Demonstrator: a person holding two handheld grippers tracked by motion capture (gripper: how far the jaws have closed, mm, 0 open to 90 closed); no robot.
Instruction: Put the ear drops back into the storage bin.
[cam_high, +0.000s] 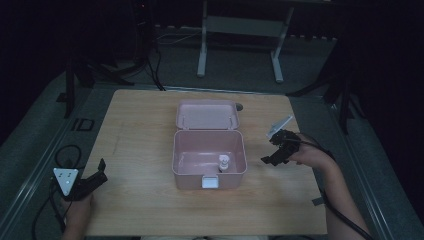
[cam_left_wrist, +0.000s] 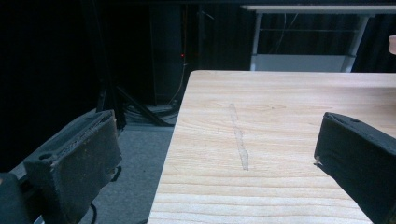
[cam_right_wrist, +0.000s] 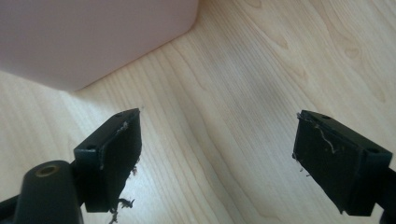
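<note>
While room stays dark | wooden table (cam_high: 145, 130) lit | pink box (cam_high: 209, 159) open

Lab-like recording space: wooden table (cam_high: 150, 200), dark curtained surround, floor cables (cam_high: 150, 65), metal bench frame (cam_high: 240, 45) behind.

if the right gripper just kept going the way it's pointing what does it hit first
Most likely the wooden table: the right gripper, jaws open and empty, tilts down at bare wood. The pink box sits off to one side of that line, so it probably passes beside its corner, though depth is hard to judge.
</note>
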